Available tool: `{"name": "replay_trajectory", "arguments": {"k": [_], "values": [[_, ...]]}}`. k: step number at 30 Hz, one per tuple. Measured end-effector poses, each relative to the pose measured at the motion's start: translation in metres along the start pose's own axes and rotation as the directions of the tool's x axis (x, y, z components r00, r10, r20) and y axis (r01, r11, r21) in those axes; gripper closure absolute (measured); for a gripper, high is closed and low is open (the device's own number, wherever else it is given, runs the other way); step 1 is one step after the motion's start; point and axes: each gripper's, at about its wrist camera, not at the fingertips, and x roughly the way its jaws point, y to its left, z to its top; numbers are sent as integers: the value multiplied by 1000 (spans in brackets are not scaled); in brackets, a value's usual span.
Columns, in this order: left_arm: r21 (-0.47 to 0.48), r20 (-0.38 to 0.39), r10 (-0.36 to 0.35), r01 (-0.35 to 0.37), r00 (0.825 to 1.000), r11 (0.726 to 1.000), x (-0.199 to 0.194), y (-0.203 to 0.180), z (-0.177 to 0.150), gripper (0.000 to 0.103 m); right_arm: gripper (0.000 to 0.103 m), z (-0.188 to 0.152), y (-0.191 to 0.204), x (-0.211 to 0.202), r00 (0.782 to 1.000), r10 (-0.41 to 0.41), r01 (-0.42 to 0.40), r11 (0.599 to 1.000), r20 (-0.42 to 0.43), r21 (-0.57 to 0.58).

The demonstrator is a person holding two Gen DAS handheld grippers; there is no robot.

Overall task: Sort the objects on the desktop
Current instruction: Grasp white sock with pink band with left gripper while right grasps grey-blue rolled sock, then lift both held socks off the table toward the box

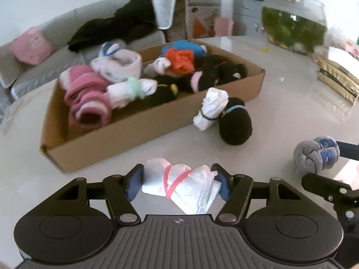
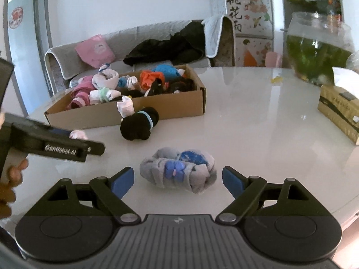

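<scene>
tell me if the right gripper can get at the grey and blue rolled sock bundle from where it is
Probably yes. The grey and blue rolled sock bundle lies alone on the white tabletop, right between the open jaws of the right gripper, with nothing in between. The left gripper is off to the side.

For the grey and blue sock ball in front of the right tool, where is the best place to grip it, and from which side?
Grip the grey and blue sock ball across its middle, on its two grey ends, approaching straight ahead and low. It lies wider than deep, loose on the white table, already centred between the open right tool pads.
</scene>
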Motion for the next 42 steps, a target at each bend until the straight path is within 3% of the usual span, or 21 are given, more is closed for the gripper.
{"name": "replay_trajectory", "arguments": {"k": [5,15,18,19,20,24,27,31,42], "values": [[-66,-3,23,-24,1000,998,-8,0,-8,32,19,1,5,5,999,-41,41,999,11,14],[-130,-13,67,-68,998,989,-22,-2,-22,32,40,1,-2,14,999,-42,41,999,2,32],[-138,-13,76,-77,997,987,-24,-2,-24,30,36,1,-1,15,999,-37,37,999,5,5],[-141,-14,76,-77,997,987,-25,-1,-24,30,27,1,-1,14,999,-35,35,999,12,1],[-141,-17,78,-79,997,987,-24,-1,-24,29,26,0,-2,13,999,-32,32,999,18,-3],[-146,-23,85,-87,996,985,-26,1,-26,28,28,-4,-15,8,1000,8,-7,1000,25,-28],[-157,-23,90,-92,996,983,-27,2,-27,28,36,-3,-22,7,998,59,-57,997,28,-53],[-160,-19,88,-90,996,983,-29,0,-29,32,58,-3,-21,10,990,136,-132,984,27,-120],[-151,-12,95,-96,995,984,-36,-5,-34,36,65,-3,-17,7,979,202,-197,973,24,-122]]}}
